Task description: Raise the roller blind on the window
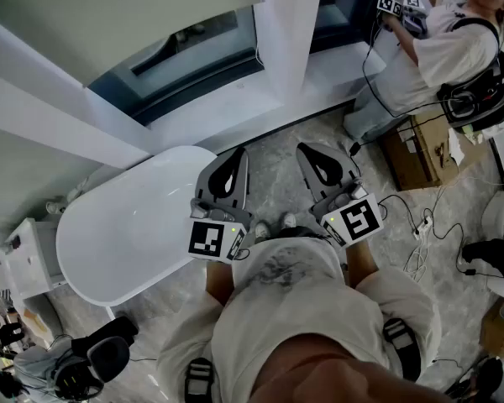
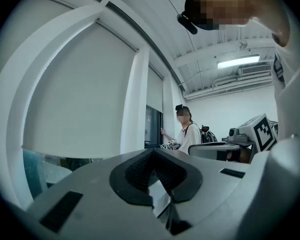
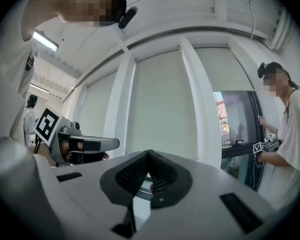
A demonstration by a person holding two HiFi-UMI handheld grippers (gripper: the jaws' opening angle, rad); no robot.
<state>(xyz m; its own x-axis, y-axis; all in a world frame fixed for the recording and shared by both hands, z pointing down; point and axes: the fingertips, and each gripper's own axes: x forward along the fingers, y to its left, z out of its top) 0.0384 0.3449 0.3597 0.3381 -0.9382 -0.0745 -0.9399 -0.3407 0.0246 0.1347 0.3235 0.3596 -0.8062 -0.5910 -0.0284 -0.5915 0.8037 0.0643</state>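
roller blind (image 2: pixel 80 89) | ahead of both jaws, well apart | jaws together

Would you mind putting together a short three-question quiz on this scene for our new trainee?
1. True or false: the right gripper is shut on a blind cord.
2. In the left gripper view, the roller blind is: A) fully raised; B) lowered, with a strip of glass showing below it; C) lying on the floor.
3. In the head view, what white piece of furniture stands at the left of the left gripper?
Key: 1 false, its jaws are together on nothing; 2 B; 3 the oval table.
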